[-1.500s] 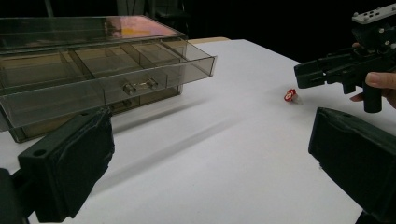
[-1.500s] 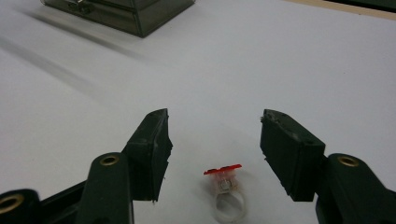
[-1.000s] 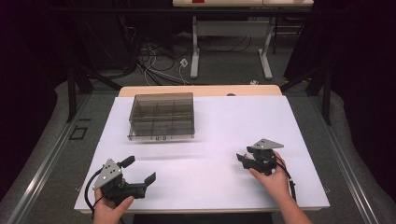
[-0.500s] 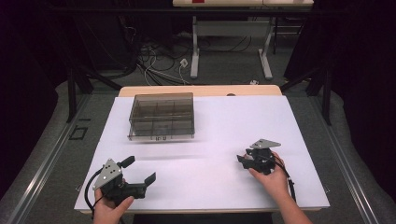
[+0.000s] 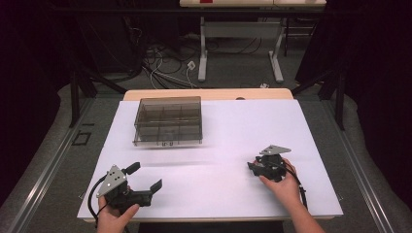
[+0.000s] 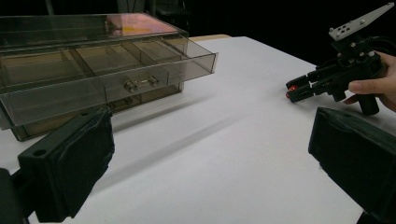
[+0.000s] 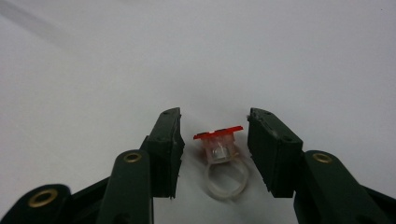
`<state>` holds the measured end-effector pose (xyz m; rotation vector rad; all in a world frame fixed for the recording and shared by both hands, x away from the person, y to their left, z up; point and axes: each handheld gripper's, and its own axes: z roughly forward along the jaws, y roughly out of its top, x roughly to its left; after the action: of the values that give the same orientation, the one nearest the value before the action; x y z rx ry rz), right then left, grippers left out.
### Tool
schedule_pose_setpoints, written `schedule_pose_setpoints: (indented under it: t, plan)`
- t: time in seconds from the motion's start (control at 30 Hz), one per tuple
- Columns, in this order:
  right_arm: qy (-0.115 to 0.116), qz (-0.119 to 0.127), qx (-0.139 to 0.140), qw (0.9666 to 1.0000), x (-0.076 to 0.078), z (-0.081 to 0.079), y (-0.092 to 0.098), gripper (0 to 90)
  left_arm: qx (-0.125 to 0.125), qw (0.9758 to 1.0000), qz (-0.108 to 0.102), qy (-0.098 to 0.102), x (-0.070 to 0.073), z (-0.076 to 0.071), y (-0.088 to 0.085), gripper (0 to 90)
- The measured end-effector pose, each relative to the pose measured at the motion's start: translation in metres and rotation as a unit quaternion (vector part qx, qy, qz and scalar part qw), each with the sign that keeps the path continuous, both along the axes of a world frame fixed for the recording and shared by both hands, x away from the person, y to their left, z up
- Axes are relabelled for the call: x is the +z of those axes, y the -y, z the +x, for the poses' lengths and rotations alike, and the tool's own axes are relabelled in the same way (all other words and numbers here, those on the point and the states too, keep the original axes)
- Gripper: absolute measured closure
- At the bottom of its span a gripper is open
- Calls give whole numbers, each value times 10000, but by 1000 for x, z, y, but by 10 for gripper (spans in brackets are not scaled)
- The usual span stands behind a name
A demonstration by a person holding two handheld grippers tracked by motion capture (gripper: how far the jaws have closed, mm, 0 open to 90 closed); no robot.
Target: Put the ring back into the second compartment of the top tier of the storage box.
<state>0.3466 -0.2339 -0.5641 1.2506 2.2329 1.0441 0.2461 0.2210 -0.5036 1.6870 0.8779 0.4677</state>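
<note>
We see the desk, white top, wood edge at the far side. On its far-left part sits the box, a clear smoky organiser with compartments; in the left gripper view its drawer stands partly pulled out, two small knobs on the front, compartments look bare.

Left tongs sit near the front-left corner of the desk, held in the left hand, jaws wide apart with nothing between them, pointing towards the middle of the desk. Well apart from the box.

Right tongs are low at the front-right of the desk, in the right hand, grey plate on top, cable trailing back along the forearm. Jaws have just been closing and now stand narrow.

Between them, in the right gripper view, lies the ring: clear plastic band flat on the desk, red flat top facing away from the camera. We see a small gap on each side, so the pads flank it but do not yet press on it. In the left gripper view a red speck shows at the tips of the right tongs. The ring is well apart from the box, on the opposite side of the desk.
</note>
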Motion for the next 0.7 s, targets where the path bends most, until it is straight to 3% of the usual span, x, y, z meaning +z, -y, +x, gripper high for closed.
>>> schedule_pose_setpoints:
  t: [0.7]
  plan:
    - [63,-99,27,9999,0,0,2,617,5,10000,-23,-30,0,0,0,3]
